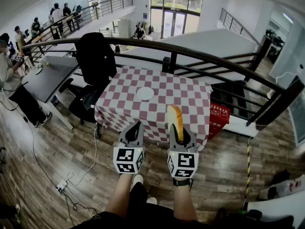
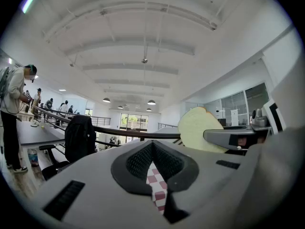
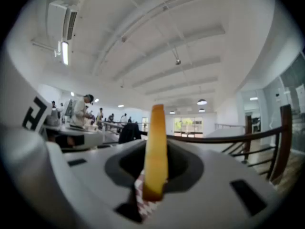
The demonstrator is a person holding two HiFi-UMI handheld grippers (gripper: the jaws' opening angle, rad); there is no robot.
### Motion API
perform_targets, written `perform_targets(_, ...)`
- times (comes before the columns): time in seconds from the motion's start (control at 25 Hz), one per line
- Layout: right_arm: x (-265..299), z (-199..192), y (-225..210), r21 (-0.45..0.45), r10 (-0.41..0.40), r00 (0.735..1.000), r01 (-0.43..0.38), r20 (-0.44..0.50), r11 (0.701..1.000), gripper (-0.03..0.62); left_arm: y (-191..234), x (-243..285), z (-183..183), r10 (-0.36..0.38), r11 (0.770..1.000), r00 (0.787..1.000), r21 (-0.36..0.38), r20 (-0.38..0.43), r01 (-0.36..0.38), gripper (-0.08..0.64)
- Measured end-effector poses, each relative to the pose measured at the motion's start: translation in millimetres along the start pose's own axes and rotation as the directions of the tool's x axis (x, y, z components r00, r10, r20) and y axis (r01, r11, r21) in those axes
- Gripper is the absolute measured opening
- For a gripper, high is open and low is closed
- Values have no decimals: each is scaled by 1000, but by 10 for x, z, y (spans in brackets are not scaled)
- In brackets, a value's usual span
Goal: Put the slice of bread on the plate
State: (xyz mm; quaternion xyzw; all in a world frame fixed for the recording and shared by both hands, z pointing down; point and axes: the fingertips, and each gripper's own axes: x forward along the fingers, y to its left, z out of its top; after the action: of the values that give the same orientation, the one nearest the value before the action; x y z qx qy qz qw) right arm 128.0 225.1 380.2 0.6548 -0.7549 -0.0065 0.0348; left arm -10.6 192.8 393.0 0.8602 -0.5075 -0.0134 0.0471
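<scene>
Red-and-white checked cloth covers the table (image 1: 190, 104), whose near edge hangs just ahead of both grippers. Its far edge runs close along a dark railing (image 1: 200, 51). A black chair (image 1: 95, 61) stands at the table's left corner and a red basket (image 1: 218, 116) sits on the floor at its right side. Open wooden floor (image 1: 71, 151) lies between the person's feet and the table.

The white plate (image 1: 145, 94) rests near the middle of the cloth with bare cloth all round it.

The right gripper (image 1: 178, 136) is clenched on the slice of bread (image 1: 175, 118), held upright on its edge so the crust faces the camera that rides on that gripper. The bread stands over the table's near edge, well apart from the plate, which lies ahead and to the left of it.

The left gripper (image 1: 136, 128) hovers just beside the right one. Its jaws are pressed together with nothing between them, and only a sliver of checked cloth shows below their tips.
</scene>
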Motion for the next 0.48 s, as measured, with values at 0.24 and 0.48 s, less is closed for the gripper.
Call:
perform_targets(0.24, 606, 193, 139, -7, -7, 1000, 7, 22, 1000, 98, 458, 427, 219, -18, 1000, 1000, 6, 19, 18, 18)
perform_targets(0.48, 1246, 400, 243, -20, -5, 999, 6, 47, 1000, 97, 885, 866, 457, -28, 1000, 999, 13, 47, 27, 18)
